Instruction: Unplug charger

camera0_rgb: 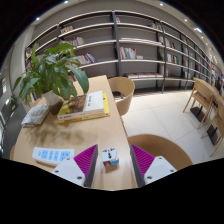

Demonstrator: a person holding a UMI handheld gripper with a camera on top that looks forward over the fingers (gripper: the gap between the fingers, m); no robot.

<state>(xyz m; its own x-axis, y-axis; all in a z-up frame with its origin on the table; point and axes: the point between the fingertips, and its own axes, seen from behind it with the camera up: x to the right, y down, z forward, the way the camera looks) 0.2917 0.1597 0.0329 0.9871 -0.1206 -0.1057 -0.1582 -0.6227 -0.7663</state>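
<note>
The gripper (pixel 111 160) is held wide open around the small white charger (pixel 110 156) standing on the counter (pixel 70 135), apparently lined up for gripping.

A single wide-angle camera is riding on the gripper (pixel 111 160), looking forward along its two fingers and slightly downward over a long wooden table (pixel 112 125). The fingers are showing low in the view, spread apart, with a small charger (pixel 110 157) sitting between them close to the lens. The view is running lengthwise down the table toward a potted plant (pixel 52 72) and a book (pixel 86 105) farther off, and it is facing bookshelves (pixel 120 45) well beyond, with chairs (pixel 123 93) beside the table.
</note>
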